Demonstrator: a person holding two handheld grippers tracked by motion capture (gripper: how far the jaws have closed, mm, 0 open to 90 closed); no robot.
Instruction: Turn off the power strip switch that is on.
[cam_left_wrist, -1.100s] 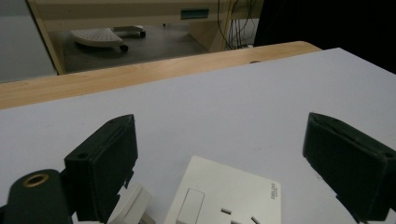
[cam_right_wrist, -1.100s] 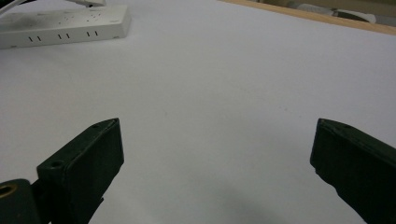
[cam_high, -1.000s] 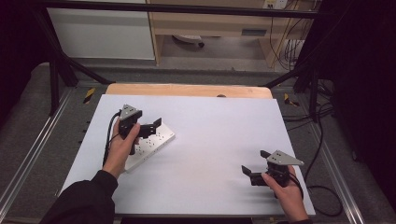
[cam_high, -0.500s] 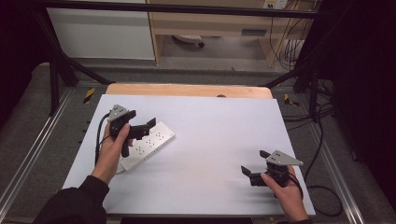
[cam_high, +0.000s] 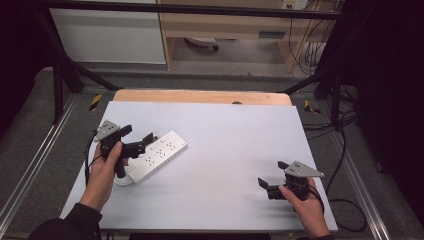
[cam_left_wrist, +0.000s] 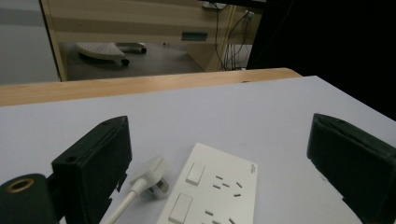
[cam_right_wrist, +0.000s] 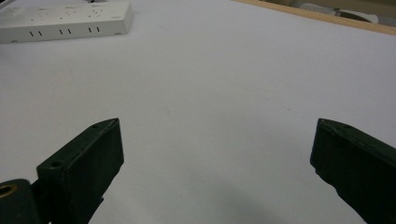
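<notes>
Just one white power strip (cam_high: 158, 154), one plug (cam_left_wrist: 150, 178); both grippers' fingers wide apart, empty.

Smooth white plastic power strip (cam_high: 157, 154), matt white tabletop (cam_high: 235, 150), wooden edge (cam_high: 200, 96)

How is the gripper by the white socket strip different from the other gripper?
The left gripper hovers right at the white socket strip, with the strip and its plug between its fingers; the right gripper sits far from the strip over bare table. The left points up the table, the right points left. Both are open and hold nothing.
</notes>
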